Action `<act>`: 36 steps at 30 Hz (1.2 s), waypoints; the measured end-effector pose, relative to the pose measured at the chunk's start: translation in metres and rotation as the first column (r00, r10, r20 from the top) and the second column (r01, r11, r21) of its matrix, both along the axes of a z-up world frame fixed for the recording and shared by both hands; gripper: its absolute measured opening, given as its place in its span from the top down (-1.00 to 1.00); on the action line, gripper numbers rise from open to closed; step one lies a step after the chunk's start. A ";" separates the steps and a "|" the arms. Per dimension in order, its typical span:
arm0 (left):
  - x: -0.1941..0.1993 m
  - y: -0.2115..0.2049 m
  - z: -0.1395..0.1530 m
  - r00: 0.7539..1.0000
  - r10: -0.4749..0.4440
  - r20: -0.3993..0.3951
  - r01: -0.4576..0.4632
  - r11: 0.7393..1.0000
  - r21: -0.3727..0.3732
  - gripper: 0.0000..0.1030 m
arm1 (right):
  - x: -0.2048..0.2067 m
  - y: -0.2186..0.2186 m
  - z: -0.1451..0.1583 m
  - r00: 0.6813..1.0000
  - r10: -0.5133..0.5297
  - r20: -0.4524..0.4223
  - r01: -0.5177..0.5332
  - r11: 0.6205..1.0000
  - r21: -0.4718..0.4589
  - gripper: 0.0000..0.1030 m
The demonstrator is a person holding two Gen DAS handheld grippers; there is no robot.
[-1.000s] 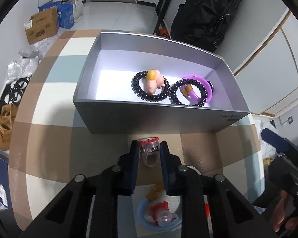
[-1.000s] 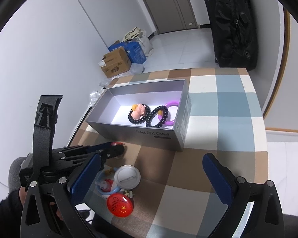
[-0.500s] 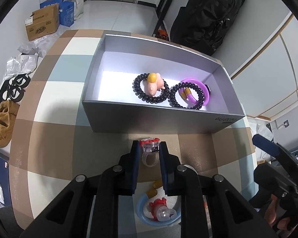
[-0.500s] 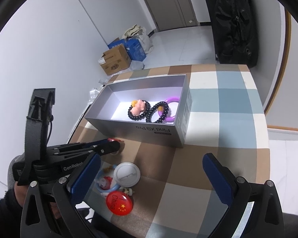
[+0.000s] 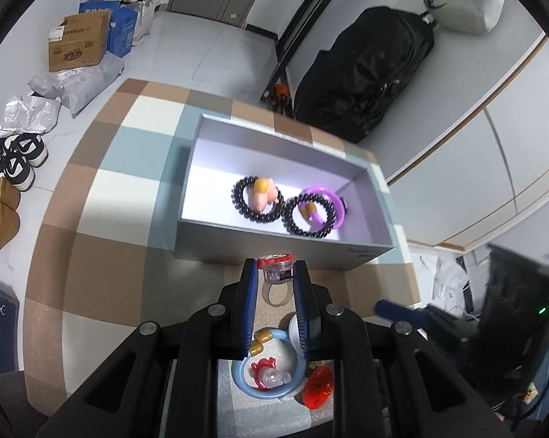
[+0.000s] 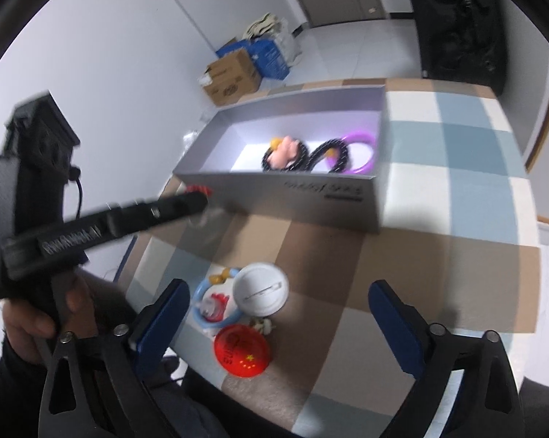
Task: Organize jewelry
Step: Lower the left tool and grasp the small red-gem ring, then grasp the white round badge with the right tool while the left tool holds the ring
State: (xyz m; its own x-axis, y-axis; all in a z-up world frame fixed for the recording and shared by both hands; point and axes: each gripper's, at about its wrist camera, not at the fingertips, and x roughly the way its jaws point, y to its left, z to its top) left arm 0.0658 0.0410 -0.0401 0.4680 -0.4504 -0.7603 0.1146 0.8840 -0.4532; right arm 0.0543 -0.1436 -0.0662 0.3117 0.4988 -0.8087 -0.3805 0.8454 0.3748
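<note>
My left gripper [image 5: 275,268] is shut on a clear plastic ring with a red top [image 5: 276,271], held above the table just short of the grey box's near wall [image 5: 274,248]. The box holds two black bead bracelets [image 5: 256,200], one around a pink figure [image 5: 261,192], and a purple bangle [image 5: 329,202]. My right gripper [image 6: 278,314] is open and empty over the table's near edge. Below it lie a blue ring with a red charm [image 6: 214,308], a white round lid [image 6: 261,288] and a red round badge [image 6: 242,349]. The left gripper also shows in the right wrist view [image 6: 197,197].
The checked tablecloth [image 6: 449,197] covers the table. A black bag [image 5: 362,73] leans on the wall behind the box. Cardboard boxes [image 5: 78,42] and shoes [image 5: 15,160] lie on the floor to the left.
My left gripper has risen with the ring, so the box looks farther below. My right gripper has dropped lower and closer to the items at the near edge.
</note>
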 end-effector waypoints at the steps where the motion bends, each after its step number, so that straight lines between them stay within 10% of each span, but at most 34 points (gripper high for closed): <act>1: 0.000 0.001 0.002 1.000 0.002 0.004 -0.002 1.000 -0.007 0.73 | -0.001 0.003 -0.001 1.000 0.010 0.000 -0.010 1.000 -0.004 -0.84; 23: -0.003 0.027 0.012 0.999 0.034 0.026 -0.031 0.994 -0.101 0.72 | -0.002 0.044 -0.023 0.996 0.087 0.003 -0.086 0.986 -0.143 0.21; 36: -0.002 0.025 0.011 0.999 0.031 0.021 -0.028 0.995 -0.097 0.72 | -0.004 0.046 -0.022 0.996 0.091 0.010 -0.089 0.988 -0.123 0.32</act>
